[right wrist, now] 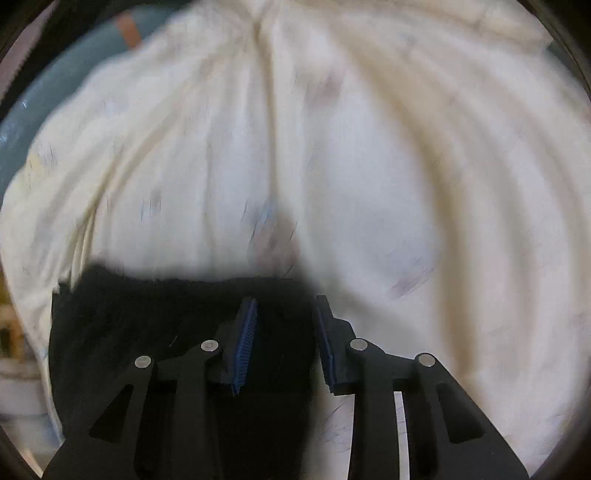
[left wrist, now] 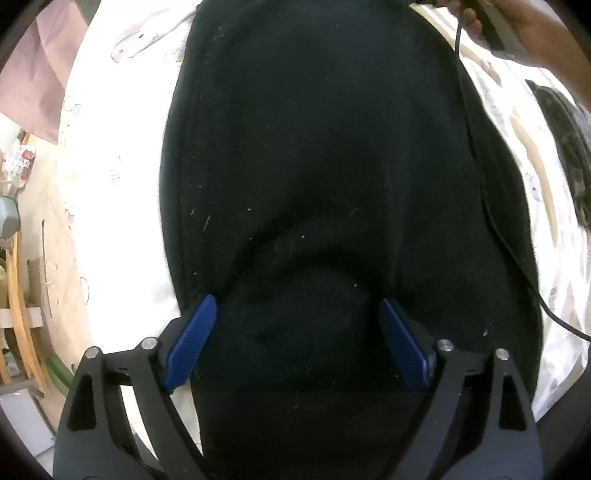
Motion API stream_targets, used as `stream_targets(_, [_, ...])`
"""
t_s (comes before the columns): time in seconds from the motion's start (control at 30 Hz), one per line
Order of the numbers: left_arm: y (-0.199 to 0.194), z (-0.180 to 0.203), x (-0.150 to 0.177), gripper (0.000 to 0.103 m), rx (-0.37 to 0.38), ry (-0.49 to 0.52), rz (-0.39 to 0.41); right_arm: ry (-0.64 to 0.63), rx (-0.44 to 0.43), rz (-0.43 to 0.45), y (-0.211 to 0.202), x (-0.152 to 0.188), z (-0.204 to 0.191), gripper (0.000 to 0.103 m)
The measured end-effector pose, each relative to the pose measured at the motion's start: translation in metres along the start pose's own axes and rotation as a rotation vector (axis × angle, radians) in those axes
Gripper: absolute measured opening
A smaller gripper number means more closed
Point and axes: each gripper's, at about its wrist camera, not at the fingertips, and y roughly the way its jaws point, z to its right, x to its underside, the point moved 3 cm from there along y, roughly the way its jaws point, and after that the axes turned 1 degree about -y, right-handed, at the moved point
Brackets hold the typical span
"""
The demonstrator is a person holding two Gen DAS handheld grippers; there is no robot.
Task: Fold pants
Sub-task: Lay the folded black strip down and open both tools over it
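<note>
Black pants (left wrist: 314,147) lie lengthwise on a white printed sheet (left wrist: 110,192) and fill the middle of the left wrist view. My left gripper (left wrist: 297,306) points straight down at them. It is open wide, its blue pads (left wrist: 192,343) standing on either side of a low hump of fabric. In the blurred right wrist view, my right gripper (right wrist: 284,306) is at the end of the pants (right wrist: 147,332), over the sheet (right wrist: 351,147). Its jaws stand narrow, and black fabric fills the gap between the pads (right wrist: 245,339).
A person's hand (left wrist: 535,33) holds a gripper body at the top right, with a black cable (left wrist: 491,221) trailing across the pants. Another dark garment (left wrist: 569,155) lies at the right on the sheet. Wooden furniture (left wrist: 18,295) and a pink cloth (left wrist: 40,74) are off the left edge.
</note>
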Motion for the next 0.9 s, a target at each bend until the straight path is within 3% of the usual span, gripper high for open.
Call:
stream_targets(0.1, [-0.015,-0.002,0.005,0.089,0.042,-0.014,0.017,0.07,-0.135,0.017,-0.045,0.001,0.011,0.033])
stream_targets(0.2, [-0.044,-0.025,0.01,0.093,0.093,-0.139,0.095,0.013,-0.158,0.043,-0.091,0.019,0.011,0.04])
stream_targets(0.37, [-0.085,-0.072,0.03,0.095,0.142,-0.368,0.193,0.043,-0.261,0.052,-0.155,0.089,0.021,0.055])
stream_targets(0.5, [-0.097,-0.082,0.05,0.095,0.135,-0.392,0.224,0.097,-0.34,0.023,-0.184,0.163,0.024,0.065])
stream_targets(0.63, [-0.077,-0.078,0.066,0.095,0.181,-0.392,0.158,0.157,-0.39,-0.027,-0.199,0.233,0.023,0.073])
stream_targets(0.73, [-0.056,-0.069,0.083,0.095,0.188,-0.388,0.065,0.22,-0.405,-0.076,-0.201,0.29,0.02,0.075])
stream_targets(0.9, [-0.027,-0.058,0.108,0.095,0.19,-0.339,-0.082,0.376,-0.422,-0.181,-0.179,0.369,0.022,0.075])
